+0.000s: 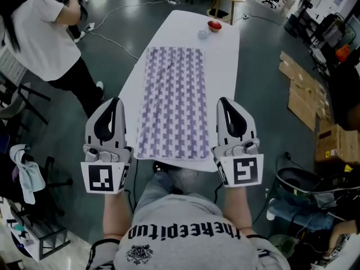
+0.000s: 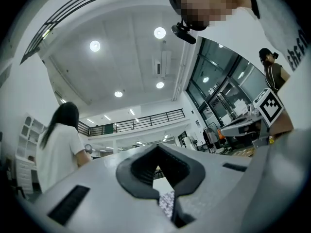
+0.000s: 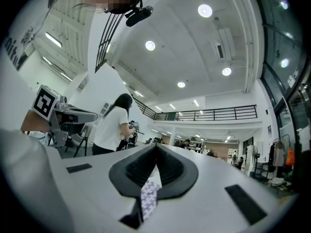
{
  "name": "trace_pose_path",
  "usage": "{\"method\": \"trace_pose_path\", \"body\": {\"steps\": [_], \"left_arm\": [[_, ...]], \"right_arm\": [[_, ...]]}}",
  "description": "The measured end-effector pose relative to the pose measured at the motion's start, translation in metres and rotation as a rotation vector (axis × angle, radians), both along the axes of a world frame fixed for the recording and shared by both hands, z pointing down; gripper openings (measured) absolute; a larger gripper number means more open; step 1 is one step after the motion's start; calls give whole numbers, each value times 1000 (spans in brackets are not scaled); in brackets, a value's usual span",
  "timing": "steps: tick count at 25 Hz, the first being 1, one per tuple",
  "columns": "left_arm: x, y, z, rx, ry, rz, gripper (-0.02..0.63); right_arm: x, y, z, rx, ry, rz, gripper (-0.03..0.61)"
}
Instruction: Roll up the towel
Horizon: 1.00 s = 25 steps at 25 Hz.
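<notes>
Towel [image 1: 171,103], purple-and-white in a houndstooth check, lies spread flat and lengthwise on the white table [image 1: 225,66], its long axis running from 6 to 12 o'clock in the head view. Its near hem sits at the table's near edge, and no end is turned over or curled. By my reading the rolling has not begun: every turn of the roll is left to do, starting with a grip on one end.

The left gripper [image 1: 115,101] hangs at about 8 o'clock from the towel's middle, just off its left edge. The right gripper [image 1: 223,100] mirrors it at 4 o'clock, just off the right edge. Both have their jaws pressed fully together and carry nothing. In the left gripper view and the right gripper view only a sliver of the check pattern shows through the slit below the closed jaws, and that looks like cloth lying beyond them, not cloth pinched.

At 12 o'clock, on the far end of the table, a small red bowl [image 1: 214,25] stands clear of the towel with a small greyish object [image 1: 203,34] just beside it. A bystander in a white top [image 1: 42,35] stands at 10 o'clock, and flattened cardboard [image 1: 304,97] lies on the floor at 3 o'clock.

Readable writing is scarce: the print across the wearer's grey shirt [image 1: 185,232], seen upside down, seems to read "thekeepitup". The marker cubes carry only black-and-white squares.
</notes>
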<state>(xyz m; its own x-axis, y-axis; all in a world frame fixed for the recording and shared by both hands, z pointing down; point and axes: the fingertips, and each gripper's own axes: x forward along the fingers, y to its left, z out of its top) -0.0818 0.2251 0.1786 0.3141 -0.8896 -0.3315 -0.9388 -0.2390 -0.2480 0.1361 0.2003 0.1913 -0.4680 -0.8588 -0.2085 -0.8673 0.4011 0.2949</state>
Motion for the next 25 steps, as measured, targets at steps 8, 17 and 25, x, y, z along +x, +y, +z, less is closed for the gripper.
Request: {"method": "trace_pose_path", "body": {"steps": [8,17,25], "left_arm": [[14,-50,30,-120,-143,39,3],[18,-44,161,-364,-464,133,5],[14,1,293,-614,-727,292,6]], "right_arm": [[-10,-46,26,-105,48,-28,3],[-28,-35,146,-381,283,-74,3],[-36,10,265,-624,490,-190,5]]}}
